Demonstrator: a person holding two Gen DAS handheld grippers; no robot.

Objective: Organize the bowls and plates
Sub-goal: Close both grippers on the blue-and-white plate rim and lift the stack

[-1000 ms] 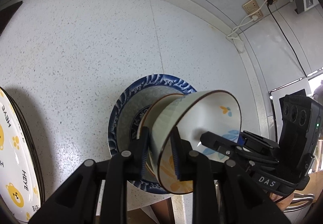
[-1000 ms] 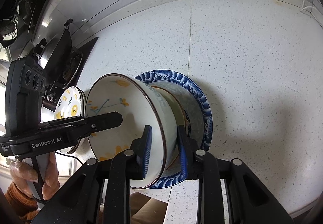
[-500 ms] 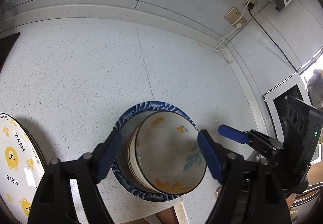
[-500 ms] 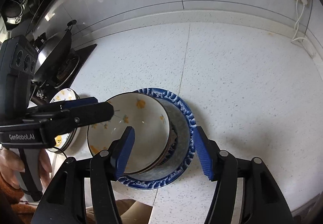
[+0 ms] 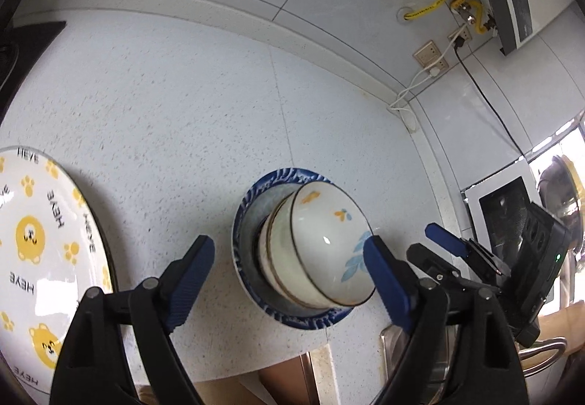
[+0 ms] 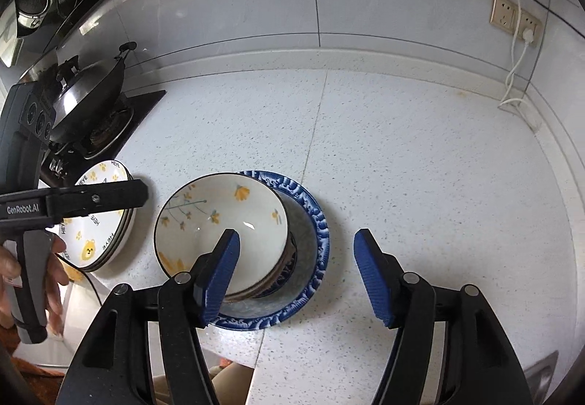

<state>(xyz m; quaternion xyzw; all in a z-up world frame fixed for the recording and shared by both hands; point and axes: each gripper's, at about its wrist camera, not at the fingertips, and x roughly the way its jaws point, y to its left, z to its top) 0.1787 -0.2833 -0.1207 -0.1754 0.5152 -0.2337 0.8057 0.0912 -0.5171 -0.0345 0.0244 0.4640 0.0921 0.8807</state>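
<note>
Both claws apart now, nothing clamped. Left gripper point(image 5: 289, 264): jaws just opening, blue pads spread wide to either side of the flowered bowl point(image 5: 329, 244), clear of its rim. Right gripper point(image 6: 296, 273): jaws likewise just opening, the left pad in front of the bowl's near rim, the right pad over bare speckled countertop point(image 6: 420, 149). A second ago, both pairs pinched opposite sides of that bowl's wall, tilted on edge; now released and sitting upright, nested in another bowl on the blue-patterned plate point(image 6: 310, 222), directly ahead of and below both claws. Judged: this bowl's stacking step complete, hands free for the next piece. Stack of bear-print plates point(image 6: 102, 218) off to the left of the right claw, beyond the left gripper's body, apparently already gathered.
</note>
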